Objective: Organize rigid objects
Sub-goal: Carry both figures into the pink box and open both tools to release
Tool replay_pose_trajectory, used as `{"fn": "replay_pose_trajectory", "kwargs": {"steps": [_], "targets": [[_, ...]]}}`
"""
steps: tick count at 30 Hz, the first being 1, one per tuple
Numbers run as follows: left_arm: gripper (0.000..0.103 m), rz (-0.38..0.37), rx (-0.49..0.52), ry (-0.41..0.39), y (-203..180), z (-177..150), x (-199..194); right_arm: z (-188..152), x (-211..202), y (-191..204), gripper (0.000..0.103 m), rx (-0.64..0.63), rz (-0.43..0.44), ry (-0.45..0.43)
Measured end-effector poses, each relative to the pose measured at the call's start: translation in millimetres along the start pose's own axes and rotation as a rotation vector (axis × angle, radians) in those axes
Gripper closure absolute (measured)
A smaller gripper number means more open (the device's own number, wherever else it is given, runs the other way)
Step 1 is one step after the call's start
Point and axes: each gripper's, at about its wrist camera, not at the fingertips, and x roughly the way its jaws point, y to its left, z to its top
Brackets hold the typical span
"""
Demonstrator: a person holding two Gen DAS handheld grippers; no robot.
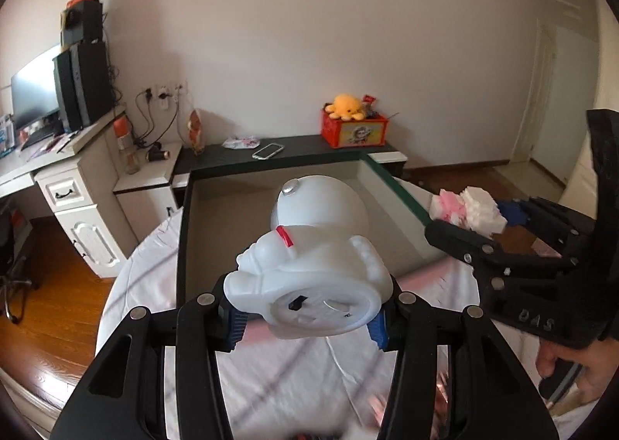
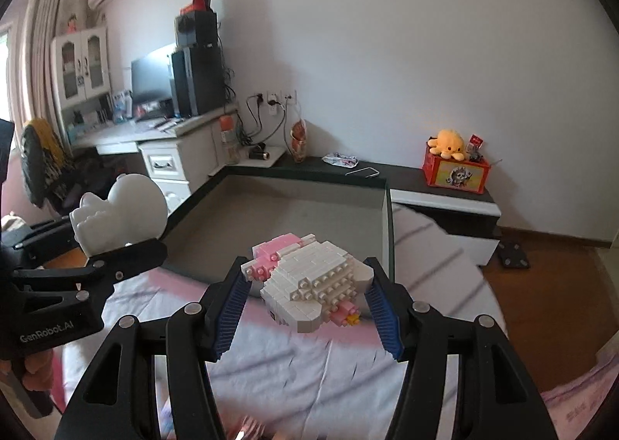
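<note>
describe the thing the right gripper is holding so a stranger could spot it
Above the big shallow grey tray on the white-covered table, find the right gripper. Between its blue-padded fingers sits a brick-built figure, white and pink and studded, unlike the smooth white astronaut toy in the left gripper.

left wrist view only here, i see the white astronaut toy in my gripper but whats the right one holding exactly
Observer: The right gripper holds a white and pink brick-built figure, clamped between its blue pads.
Operator: is it over the box yet
Observer: Roughly at the near edge of the grey tray; most of the figure sits above the white cloth in that view.
Operator: anything on the figure i cant see from my side
Observer: Yes, a small pink and yellow piece sticks out at its near lower end.
Operator: and my left gripper from there
Observer: The left gripper shows at the far left, with the white astronaut toy raised beside the tray.
</note>
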Motion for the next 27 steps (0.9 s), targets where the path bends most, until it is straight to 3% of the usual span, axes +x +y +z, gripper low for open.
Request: {"fn": "replay_pose_trajectory", "kwargs": {"steps": [3,9,17,21,25,27], "targets": [[0.053,0.003,-0.020,0.069,8.7,15.1,37.4,12.8,32.7,3.0,0.043,-0.009,0.007,0.055],[0.053,0.044,-0.042,0.187,24.0,14.6,89.6,16.7,93.8,8.5,0.042,-0.034,-0.010,0.209],[0.052,0.101,-0.064,0.264,33.2,6.0,116.4,7.3,126.4,11.3,0.042,-0.044,0.023,0.304],[0.041,0.130,-0.065,0.264,38.0,4.5,116.0,7.2,130.9,5.7,0.041,-0.030,0.036,0.320],[0.025,0.127,-0.084,0.229,42.0,5.0,101.6,9.9,122.0,1.3,0.025,-0.015,-0.013,0.271],[0.013,0.123,-0.094,0.199,43.0,5.4,87.5,12.9,111.7,-0.7,0.023,-0.002,-0.004,0.236]]}}
